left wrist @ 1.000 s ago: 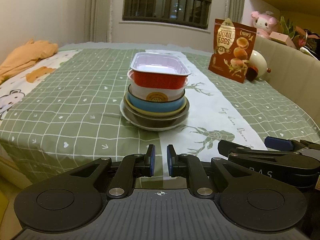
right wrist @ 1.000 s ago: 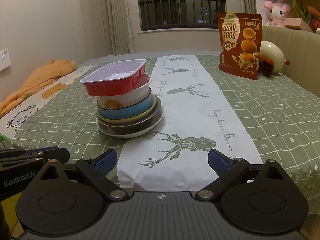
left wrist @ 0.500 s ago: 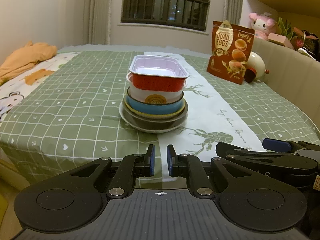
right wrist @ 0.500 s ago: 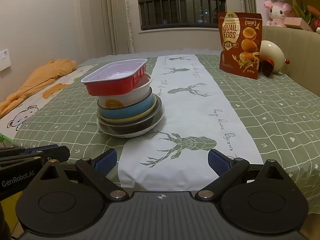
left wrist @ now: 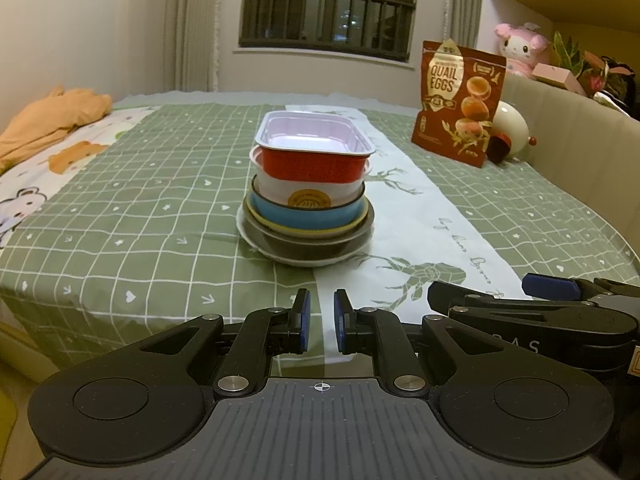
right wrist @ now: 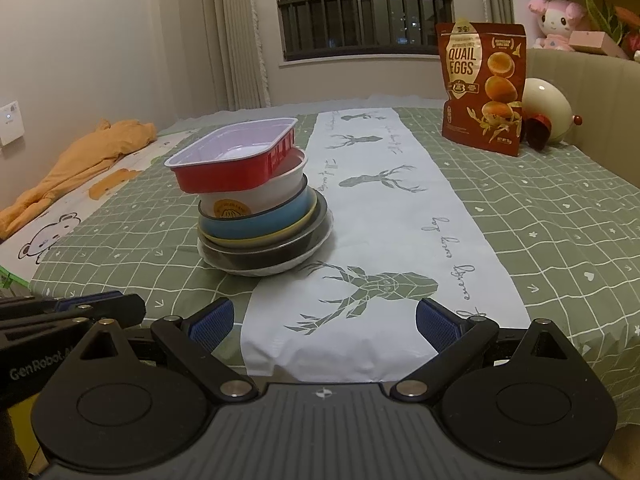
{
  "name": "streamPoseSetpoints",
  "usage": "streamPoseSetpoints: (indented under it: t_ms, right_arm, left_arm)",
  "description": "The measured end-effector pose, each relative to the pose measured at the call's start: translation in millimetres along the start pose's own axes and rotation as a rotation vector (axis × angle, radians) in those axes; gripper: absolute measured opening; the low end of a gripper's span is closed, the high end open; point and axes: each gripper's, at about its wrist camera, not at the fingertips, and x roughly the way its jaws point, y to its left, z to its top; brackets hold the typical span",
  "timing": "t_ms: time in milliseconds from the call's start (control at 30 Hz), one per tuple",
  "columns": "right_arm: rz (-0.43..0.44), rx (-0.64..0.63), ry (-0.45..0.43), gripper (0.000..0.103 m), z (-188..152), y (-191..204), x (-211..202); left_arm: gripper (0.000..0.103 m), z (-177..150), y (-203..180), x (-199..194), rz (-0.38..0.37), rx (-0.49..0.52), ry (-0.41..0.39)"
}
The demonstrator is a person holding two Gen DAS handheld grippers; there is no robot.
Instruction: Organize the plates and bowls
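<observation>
The left gripper (left wrist: pixel 320 322) is hovering low at the near edge of the table with its blue pads nearly together and nothing between them, while the right gripper (right wrist: pixel 324 320) is waiting beside it with its jaws spread wide and likewise empty. Both are pointing toward the stack of dishes (left wrist: pixel 307 196), which is sitting well ahead of them, straddling the edge of the white deer-print runner (right wrist: pixel 384 216) on the green checked tablecloth (left wrist: pixel 140 208). The stack is nesting by size, probably for stability: a white plate (right wrist: pixel 256 269) at the bottom, then a dark dish (left wrist: pixel 304 246), a yellow one, a blue bowl (right wrist: pixel 256 226) and a white bowl with an orange emblem (left wrist: pixel 308 192). The red rectangular tray (right wrist: pixel 236 156) on top is tilting, since its corners cannot seat in a round bowl. The wide right jaws look suited to taking its rim. A quail eggs bag (right wrist: pixel 482 84) is standing well behind.
</observation>
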Motion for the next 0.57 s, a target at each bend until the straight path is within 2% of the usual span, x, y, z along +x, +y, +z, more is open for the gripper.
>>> streamPoseSetpoints:
  t_ms: [567]
  right_arm:
    - [0.033,0.002,0.001,0.098,4,-3,4]
  left_arm:
    - [0.015,0,-2,10,0.003,-0.001,-0.003]
